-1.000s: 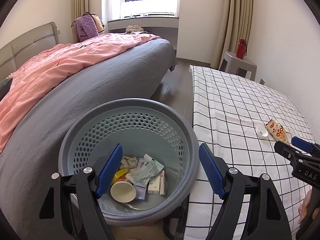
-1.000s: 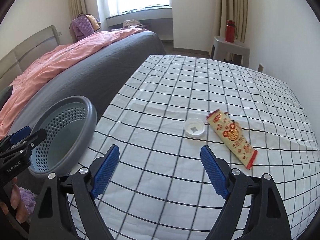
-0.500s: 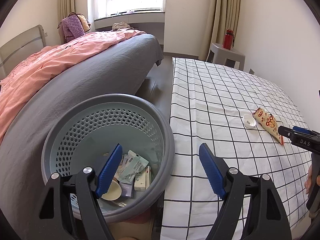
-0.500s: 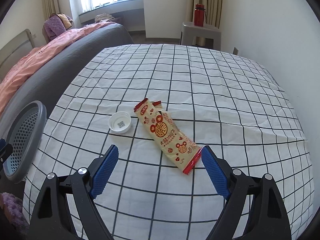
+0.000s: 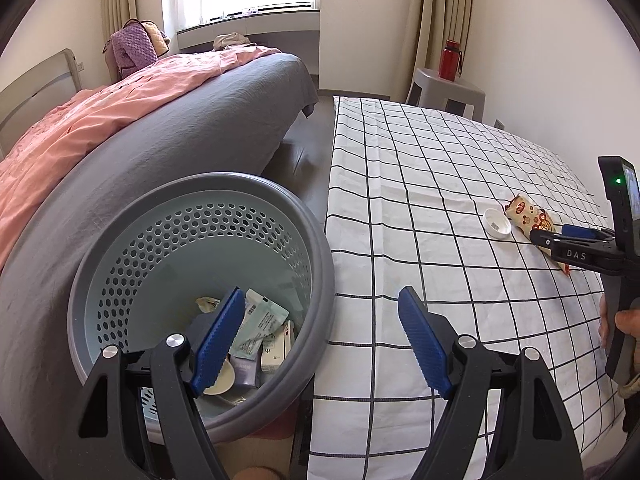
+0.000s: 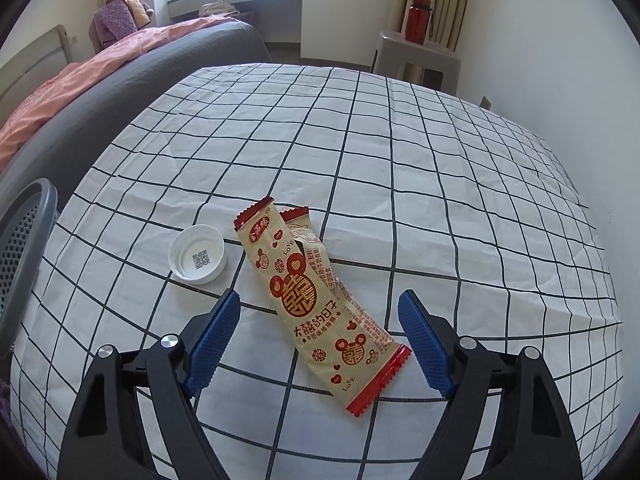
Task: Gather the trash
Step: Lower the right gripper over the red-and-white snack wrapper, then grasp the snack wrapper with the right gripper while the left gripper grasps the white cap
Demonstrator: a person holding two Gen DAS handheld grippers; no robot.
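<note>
A cream and red snack wrapper (image 6: 312, 292) lies flat on the checked sheet (image 6: 400, 160), and a white bottle cap (image 6: 198, 254) sits just left of it. My right gripper (image 6: 320, 320) hovers low over the wrapper's near half. Its jaws are closing with the wrapper between them, and the blue pads (image 6: 424, 344) stand clear of it. From the left wrist the same wrapper (image 5: 532, 218), cap (image 5: 497, 222) and right gripper (image 5: 560, 236) show at the right. My left gripper (image 5: 320, 320) is open over the rim of the grey basket (image 5: 320, 264), which holds packets and a paper cup (image 5: 260, 328).
A grey bed with a pink quilt (image 5: 100, 120) runs along the left, with a strip of floor (image 5: 312, 148) between it and the checked bed. A grey stool (image 6: 420, 52) with a red bottle (image 6: 418, 20) stands at the far wall. The basket rim (image 6: 24, 240) is at the sheet's left edge.
My right gripper has moved forward and down to the wrapper, which now lies between its jaws; the jaws have narrowed slightly. The basket has drifted left in the left wrist view.
</note>
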